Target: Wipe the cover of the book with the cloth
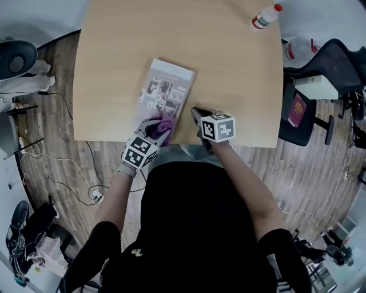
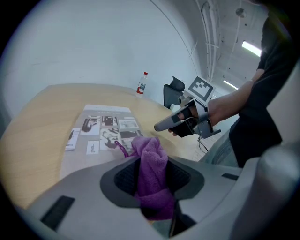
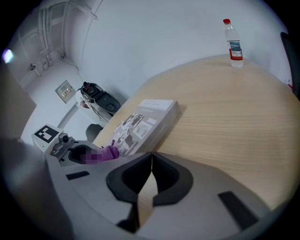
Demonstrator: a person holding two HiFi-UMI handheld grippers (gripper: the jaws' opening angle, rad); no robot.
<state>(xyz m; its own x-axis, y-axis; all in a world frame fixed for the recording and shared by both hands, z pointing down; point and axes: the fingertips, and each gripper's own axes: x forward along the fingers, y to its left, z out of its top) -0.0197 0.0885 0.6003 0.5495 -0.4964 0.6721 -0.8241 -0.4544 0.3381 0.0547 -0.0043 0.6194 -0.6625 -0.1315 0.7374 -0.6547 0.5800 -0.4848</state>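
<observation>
A grey book with small black-and-white pictures on its cover lies on the wooden table; it also shows in the left gripper view and the right gripper view. My left gripper is shut on a purple cloth at the book's near end; the cloth's tip shows beside the cover. My right gripper is shut with nothing in it, over the table just right of the book's near corner.
A clear bottle with a red cap stands at the table's far right corner. A black office chair with a white box and a red booklet sits right of the table. Cables lie on the floor at left.
</observation>
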